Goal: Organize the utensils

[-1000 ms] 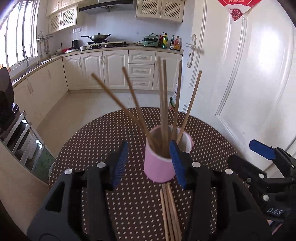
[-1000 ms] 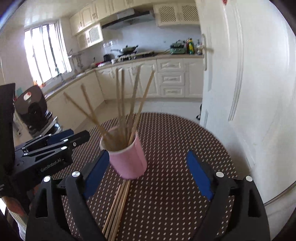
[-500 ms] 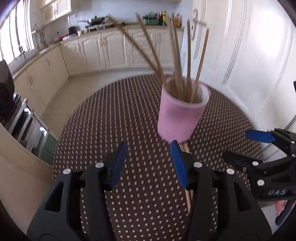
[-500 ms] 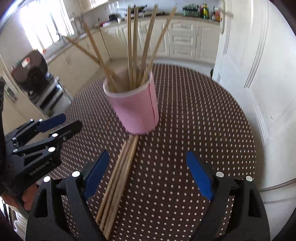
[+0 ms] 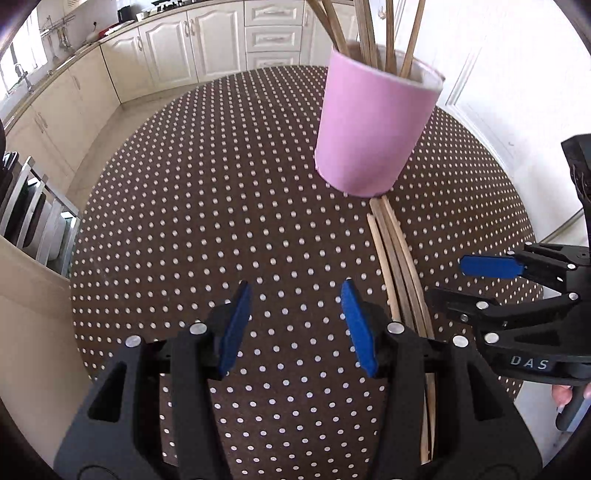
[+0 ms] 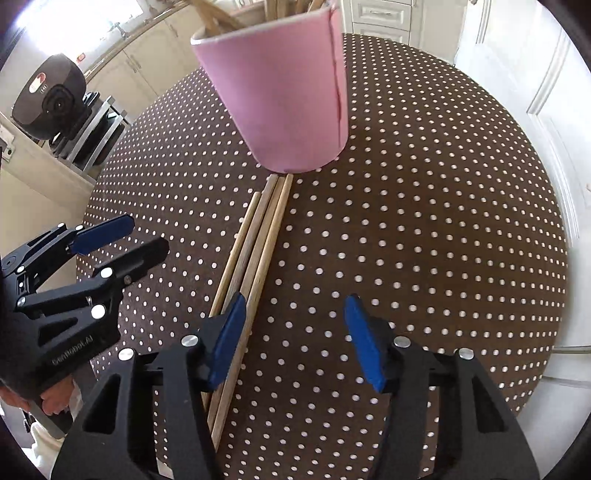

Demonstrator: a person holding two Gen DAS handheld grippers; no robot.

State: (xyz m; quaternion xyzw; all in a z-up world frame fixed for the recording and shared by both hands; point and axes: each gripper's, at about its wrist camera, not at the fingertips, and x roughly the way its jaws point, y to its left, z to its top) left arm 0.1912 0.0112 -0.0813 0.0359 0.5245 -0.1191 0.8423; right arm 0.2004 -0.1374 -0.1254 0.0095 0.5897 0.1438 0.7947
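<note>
Nearest the left wrist camera, the left gripper (image 5: 295, 325) hangs released over the brown white-dotted tabletop (image 5: 207, 206), blue pads apart with nothing between them. Right gripper (image 6: 295, 336) likewise spread and empty; its left pad sits over the bundle of loose wooden chopsticks (image 6: 255, 254) lying flat on the tabletop. Bundle runs lengthwise away from both cameras, its far ends reaching the base of the pink cylindrical cup (image 6: 284, 99). Cup stands upright on the tabletop, more wooden chopsticks (image 5: 369, 33) leaning inside it. Beyond: cream kitchen cabinets (image 5: 177, 40).
</note>
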